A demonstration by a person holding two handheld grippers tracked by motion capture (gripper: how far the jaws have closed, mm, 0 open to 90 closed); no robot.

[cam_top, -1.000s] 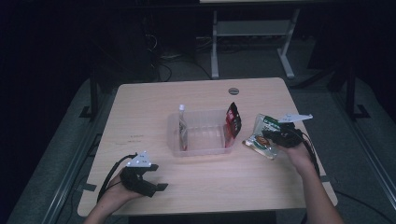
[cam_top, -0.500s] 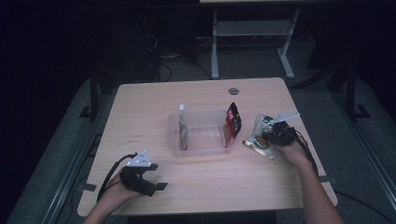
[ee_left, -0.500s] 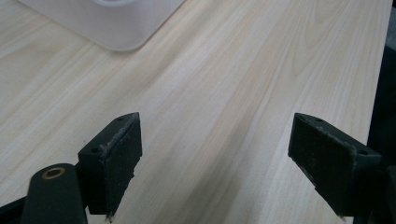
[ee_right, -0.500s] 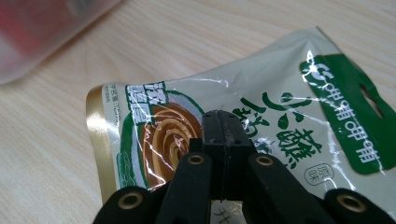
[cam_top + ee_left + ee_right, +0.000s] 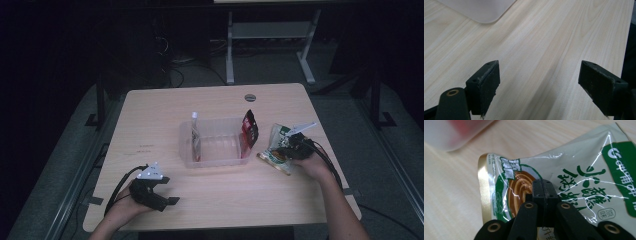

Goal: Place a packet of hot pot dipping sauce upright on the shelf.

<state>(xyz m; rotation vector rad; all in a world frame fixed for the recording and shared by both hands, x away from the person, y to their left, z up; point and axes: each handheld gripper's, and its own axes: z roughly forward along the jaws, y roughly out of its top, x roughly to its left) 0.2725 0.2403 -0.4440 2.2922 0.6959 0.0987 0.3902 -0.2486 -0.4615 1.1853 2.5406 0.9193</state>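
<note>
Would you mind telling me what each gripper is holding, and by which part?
The right gripper pinches the green-and-white foil snack packet near its bottom edge. The left gripper is open, holding nothing.

A crinkled green-and-white snack packet (image 5: pixel 278 148) with a gold edge sits right of centre, apparently tilted off the table.

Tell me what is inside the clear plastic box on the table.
Inside the clear plastic box a white-capped pouch leans at its left wall and a red packet stands at its right wall. Their lower parts are blurred.
</note>
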